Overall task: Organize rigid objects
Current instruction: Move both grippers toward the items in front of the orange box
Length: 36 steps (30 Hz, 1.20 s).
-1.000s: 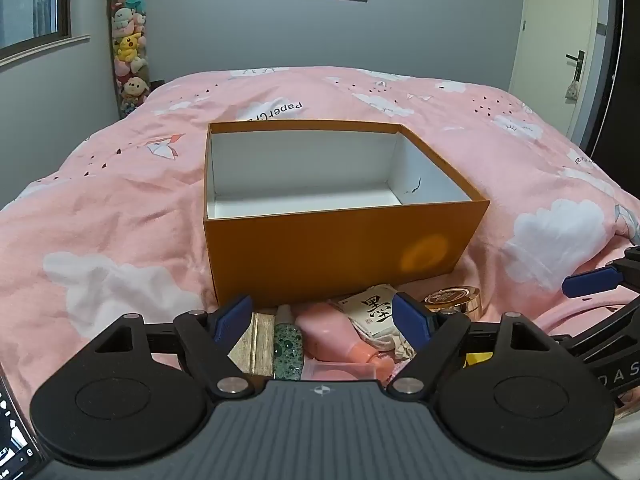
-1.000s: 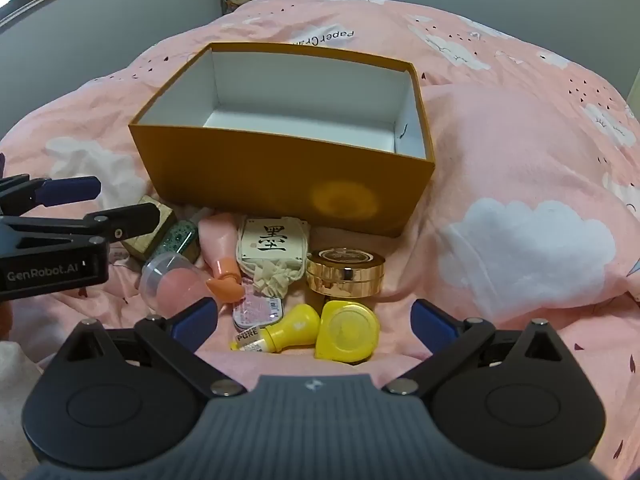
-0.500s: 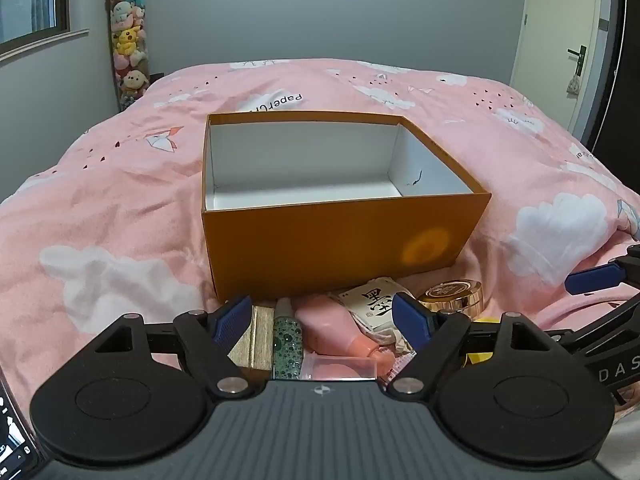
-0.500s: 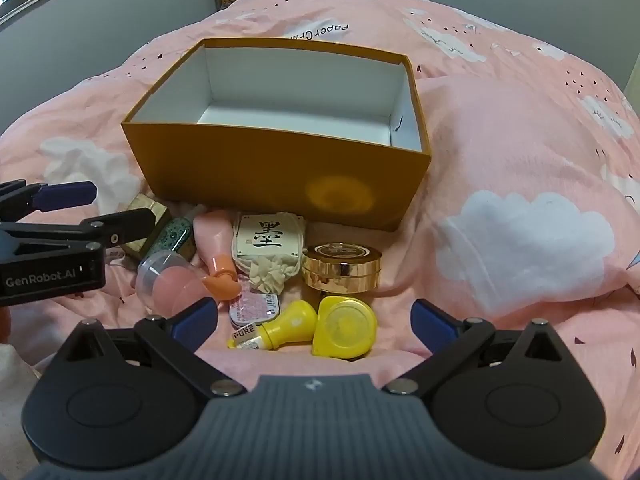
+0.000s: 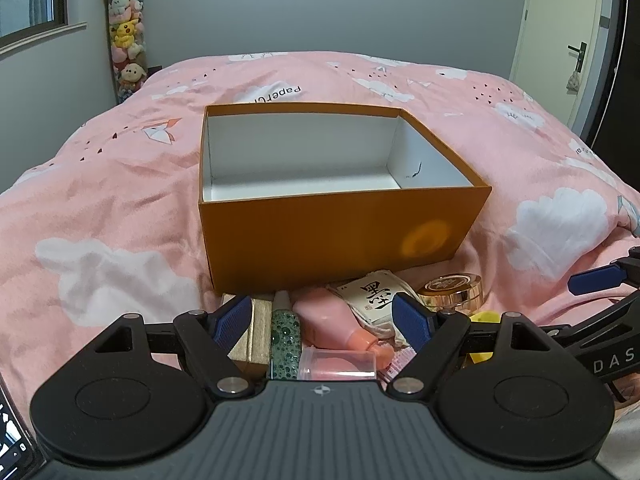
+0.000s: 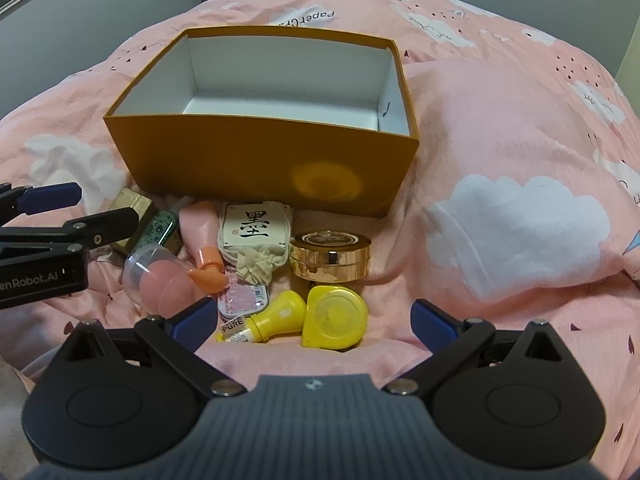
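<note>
A pink bedcover [image 6: 500, 128] printed with white clouds is spread under everything. An orange box [image 6: 256, 172], white inside and with nothing seen in it, is set on the cover, its open top facing up. The small items are gathered just in front of the box's near wall. From left to right in the right wrist view are seen a gold block [image 6: 132, 206], a green speckled bottle [image 6: 160, 228], a pink bottle [image 6: 202, 236] with an orange cap, and a cloth pouch [image 6: 254, 236] bearing black characters. A round gold compact [image 6: 330, 256] is lying just right of the pouch. Nearer the camera, a clear capsule [image 6: 154, 280] with a pink sponge, a yellow bottle [image 6: 272, 318] and a yellow case [image 6: 334, 316] are laid.

The left gripper [image 5: 322, 316] is held low and level above the gold block and bottles, jaws spread apart, nothing between them. The right gripper [image 6: 314, 318] is held just above the yellow items, jaws likewise spread wide and gripping nothing.
</note>
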Each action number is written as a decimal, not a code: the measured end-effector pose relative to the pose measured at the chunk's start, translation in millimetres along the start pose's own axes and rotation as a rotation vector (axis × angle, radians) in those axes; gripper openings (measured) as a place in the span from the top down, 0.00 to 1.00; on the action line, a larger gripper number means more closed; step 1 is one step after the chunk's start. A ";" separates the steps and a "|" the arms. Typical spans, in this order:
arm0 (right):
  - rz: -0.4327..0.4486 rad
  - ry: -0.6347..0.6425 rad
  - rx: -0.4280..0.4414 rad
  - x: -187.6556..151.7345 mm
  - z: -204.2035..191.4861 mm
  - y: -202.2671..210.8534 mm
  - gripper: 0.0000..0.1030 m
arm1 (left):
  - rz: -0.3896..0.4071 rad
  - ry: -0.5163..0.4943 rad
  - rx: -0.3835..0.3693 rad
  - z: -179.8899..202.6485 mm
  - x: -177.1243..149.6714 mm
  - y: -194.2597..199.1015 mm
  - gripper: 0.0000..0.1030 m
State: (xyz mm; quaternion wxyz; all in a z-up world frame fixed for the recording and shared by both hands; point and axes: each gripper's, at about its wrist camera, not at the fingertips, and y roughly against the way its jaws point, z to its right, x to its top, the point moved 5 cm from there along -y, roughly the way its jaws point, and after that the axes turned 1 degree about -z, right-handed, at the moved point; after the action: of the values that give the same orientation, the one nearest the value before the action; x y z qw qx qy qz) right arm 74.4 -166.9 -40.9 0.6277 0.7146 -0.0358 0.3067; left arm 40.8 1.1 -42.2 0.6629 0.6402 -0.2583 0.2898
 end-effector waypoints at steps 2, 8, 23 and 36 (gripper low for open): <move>-0.003 -0.003 -0.001 -0.2 0.5 -0.4 0.02 | -0.011 0.003 -0.002 -0.6 -0.9 -1.9 0.09; -0.010 -0.004 -0.002 -0.1 -0.3 -1.5 0.02 | -0.024 0.008 -0.003 -0.8 -2.9 -3.6 0.09; -0.022 -0.007 -0.007 -0.8 0.8 -2.8 0.02 | -0.031 0.007 -0.005 -0.2 -3.8 -4.8 0.09; -0.027 -0.004 -0.010 -1.4 0.1 -4.1 0.02 | -0.033 0.009 -0.004 0.6 -5.0 -5.2 0.09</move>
State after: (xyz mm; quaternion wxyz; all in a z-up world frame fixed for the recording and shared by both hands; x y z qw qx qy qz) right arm 75.1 -166.6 -45.2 0.6351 0.7126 -0.0288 0.2967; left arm 41.1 0.2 -49.3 0.6700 0.6418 -0.2454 0.2811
